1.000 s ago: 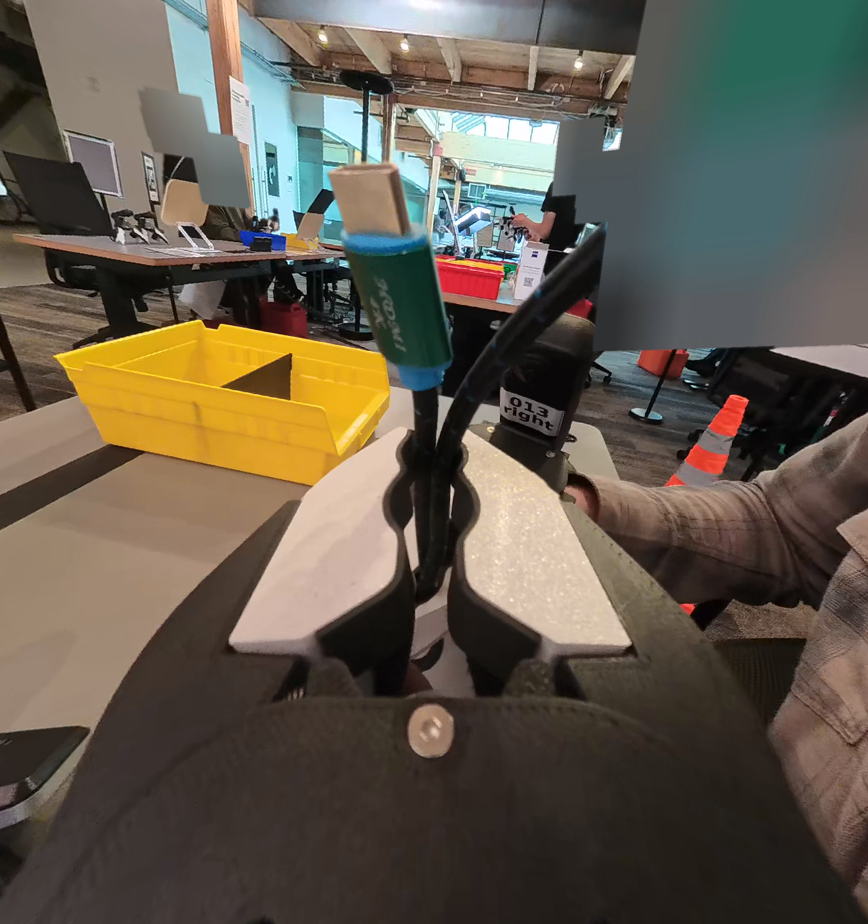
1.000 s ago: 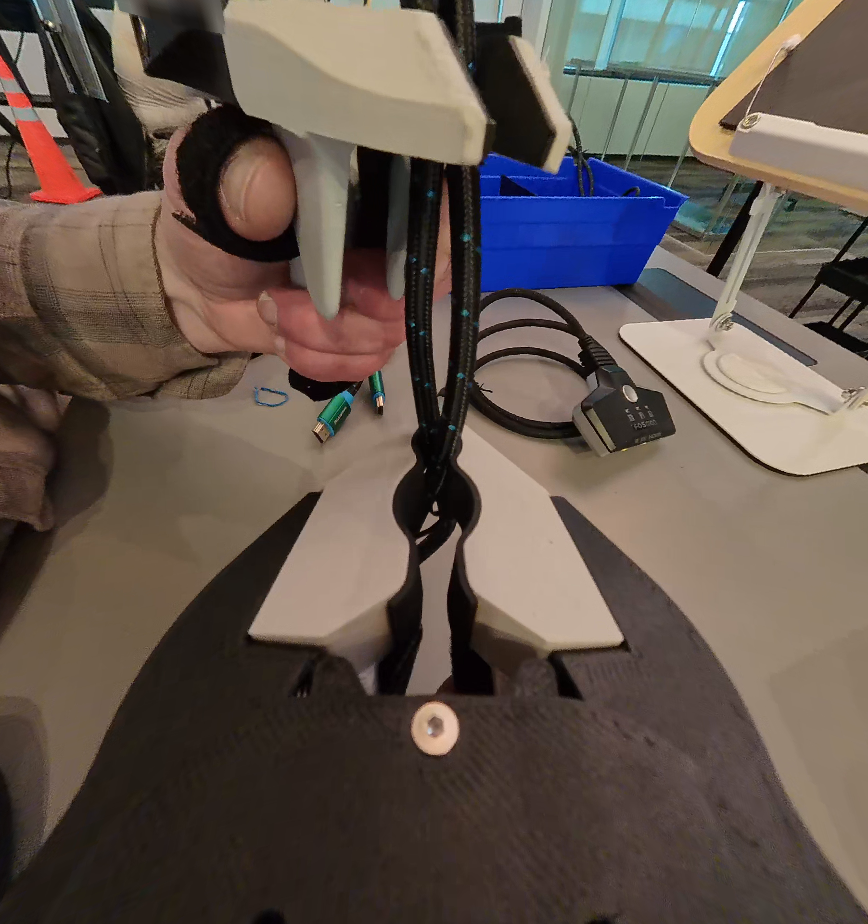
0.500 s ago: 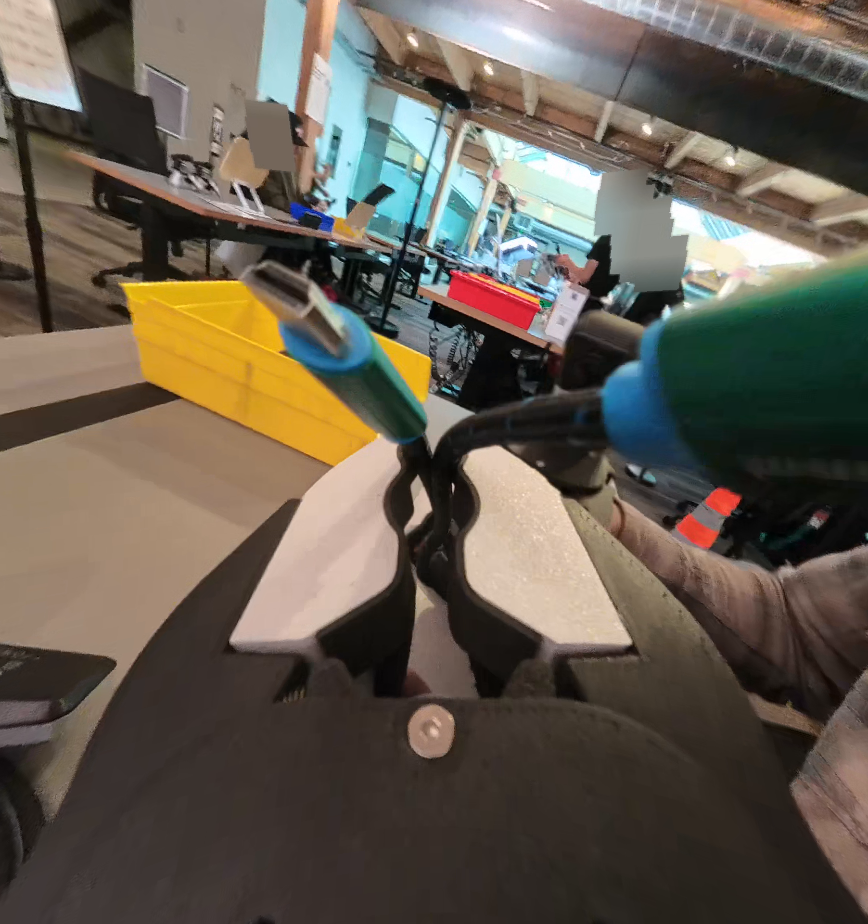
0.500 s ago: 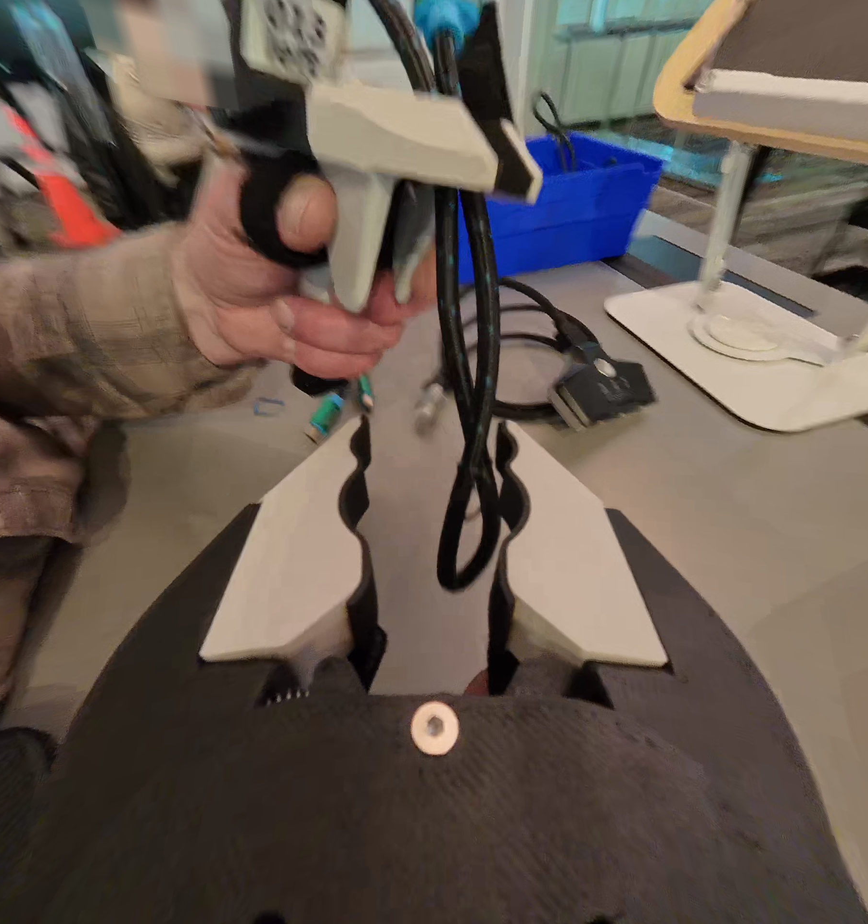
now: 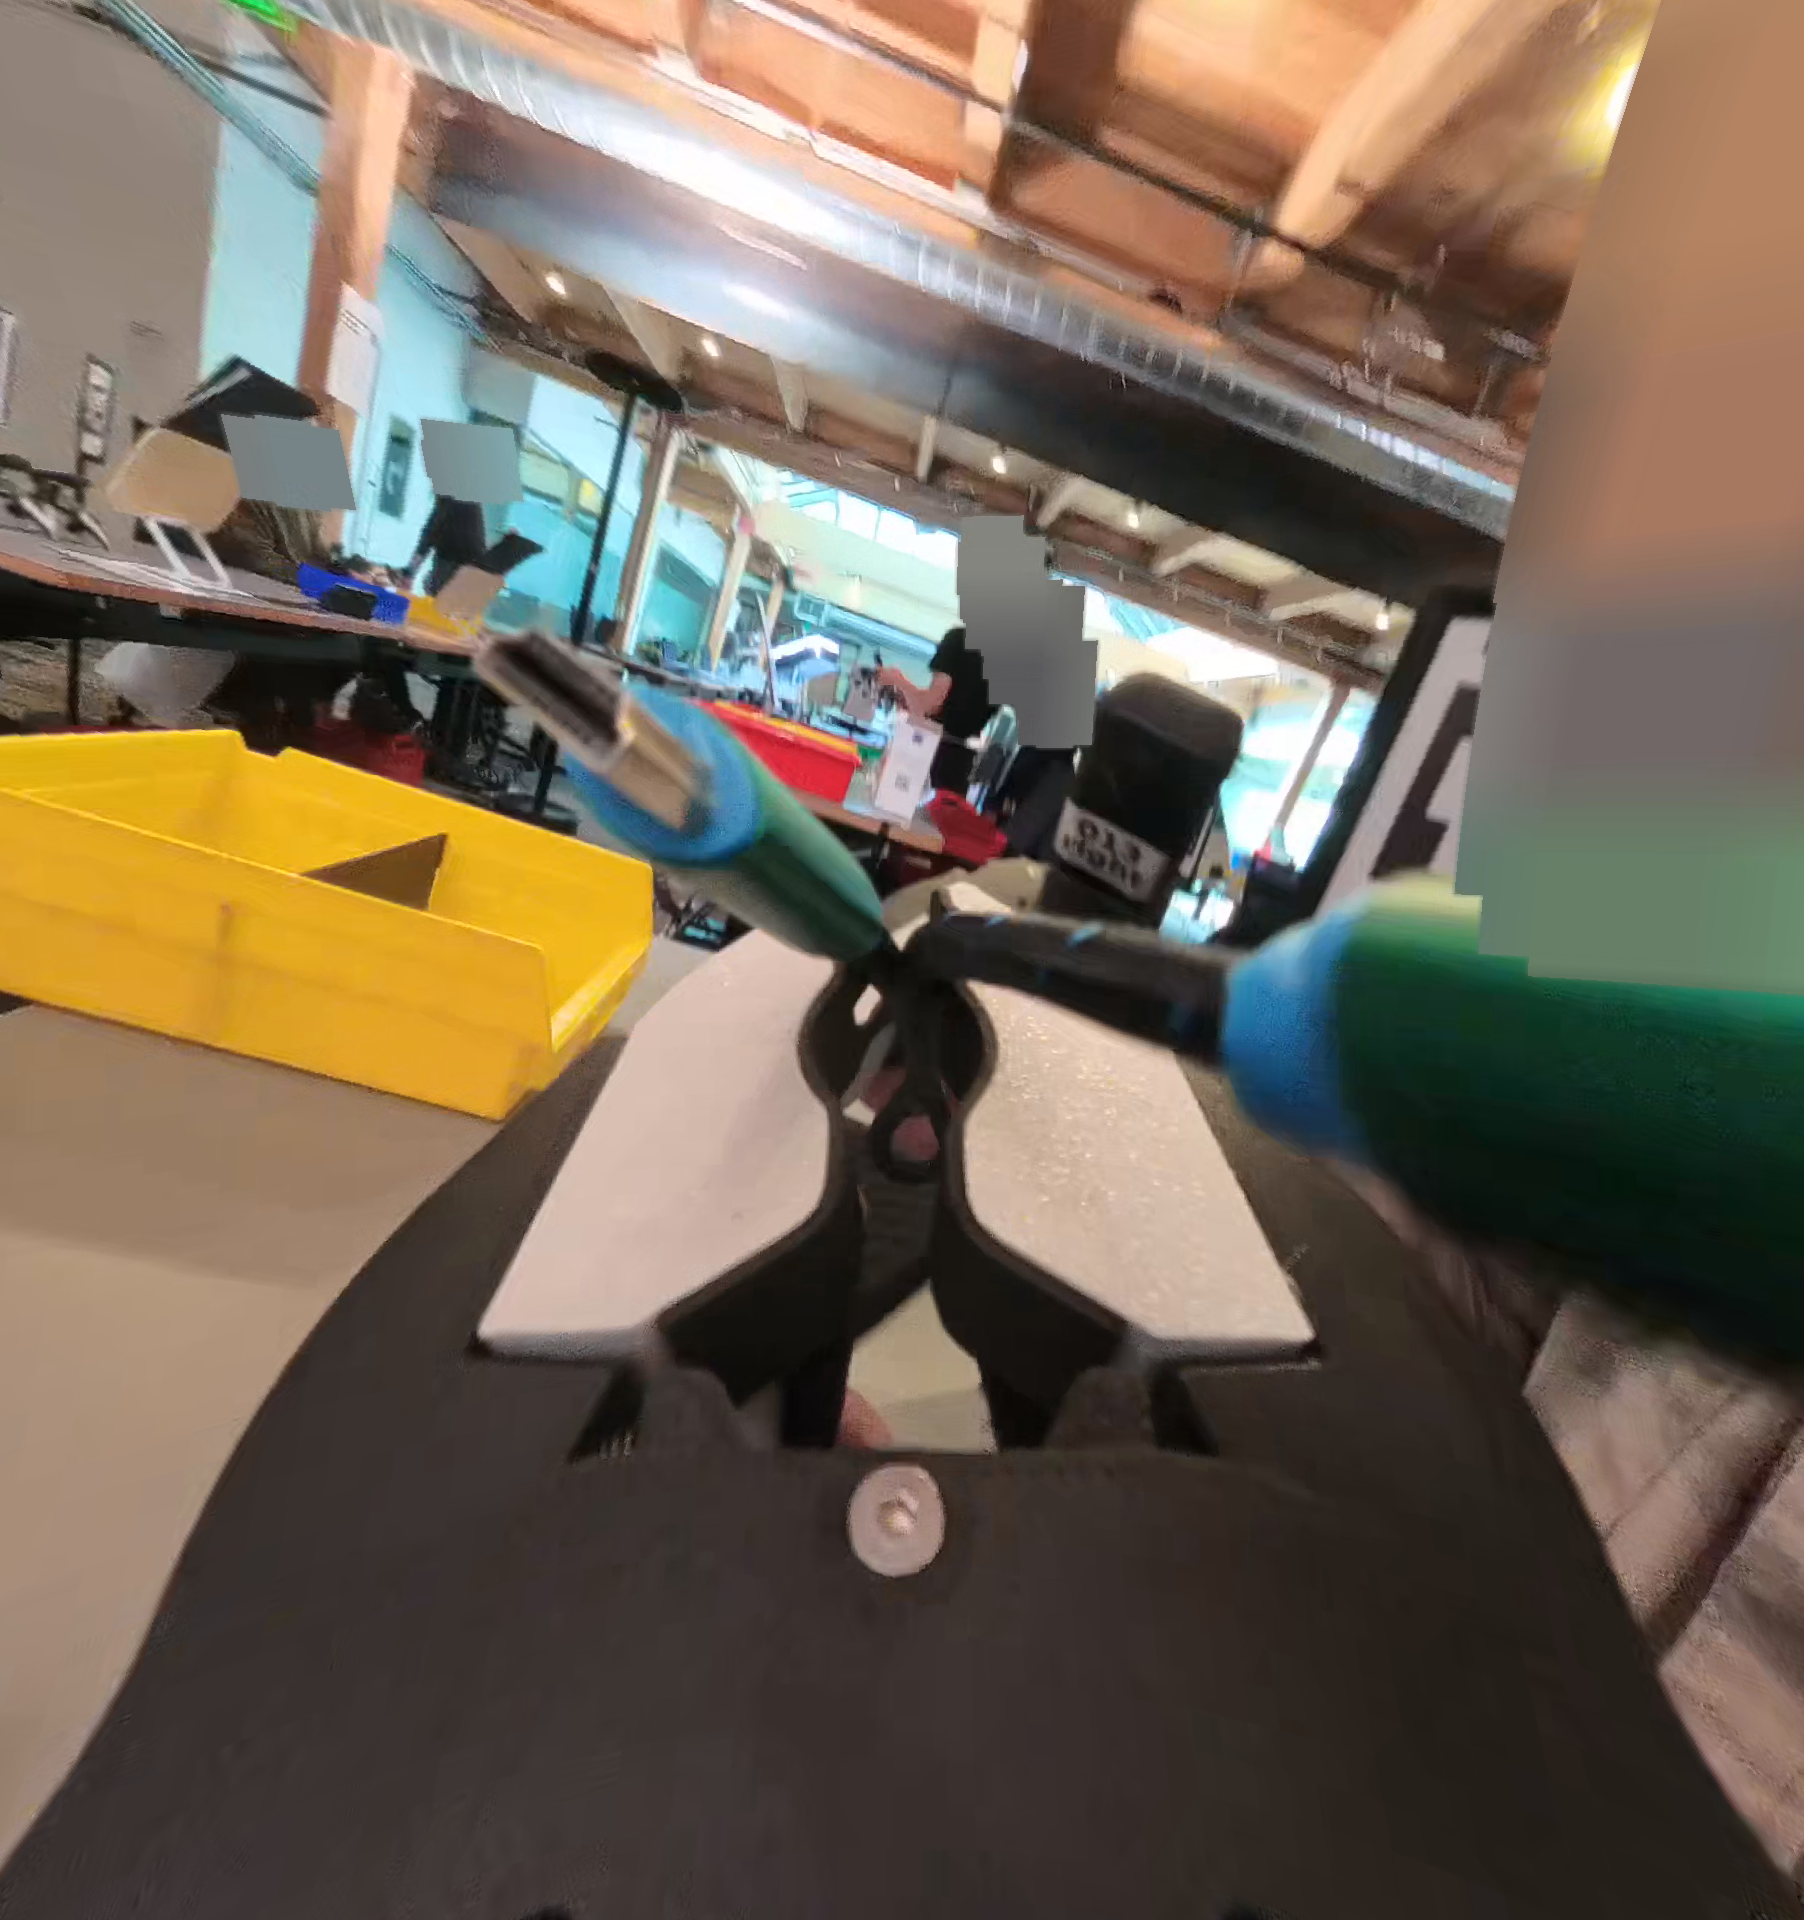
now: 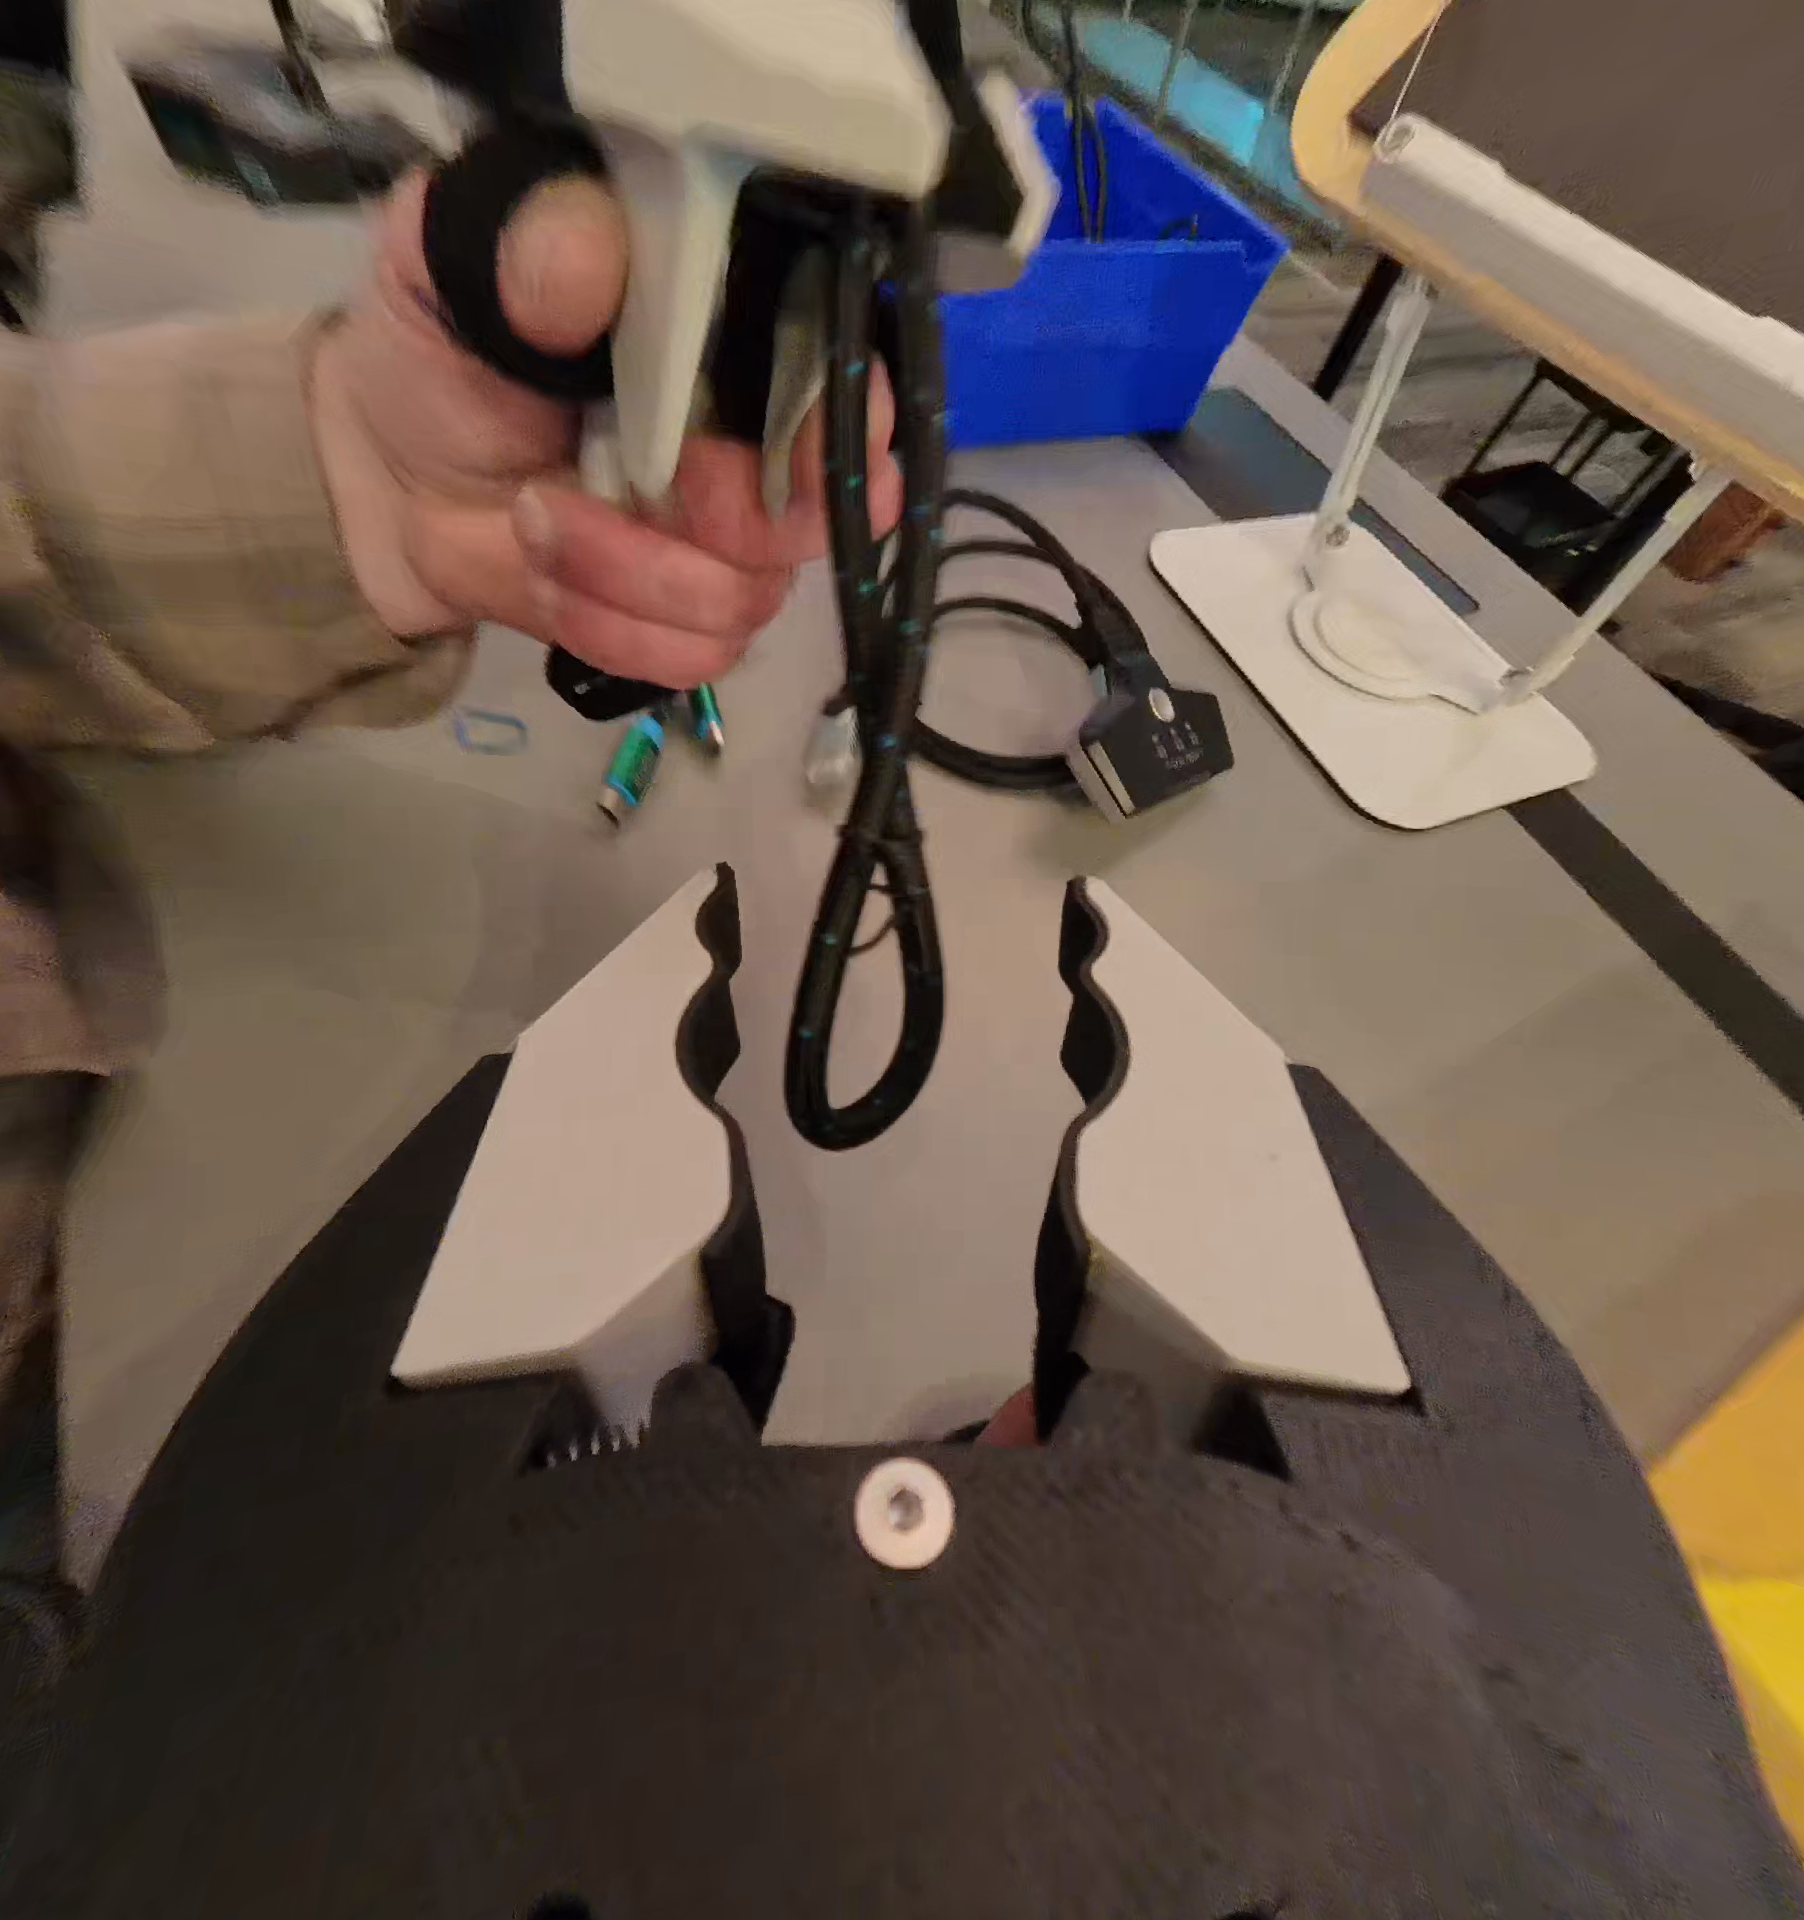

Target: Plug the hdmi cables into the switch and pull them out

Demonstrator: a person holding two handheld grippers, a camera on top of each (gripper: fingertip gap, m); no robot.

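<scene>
The left gripper (image 5: 903, 966) is clamped on the braided HDMI cable (image 6: 882, 727); toward six o'clock, its loop hangs between the wide-open right gripper (image 6: 898, 894).

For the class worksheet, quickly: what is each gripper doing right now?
Left gripper: closed on the braided HDMI cable, plugs sticking out past its tips.
Right gripper: open, holding nothing; the cable loop hangs between its fingers.

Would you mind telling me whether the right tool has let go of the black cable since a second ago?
Yes. The right tool has opened, and the cable loop now hangs free between its fingers, above the grey table.
</scene>
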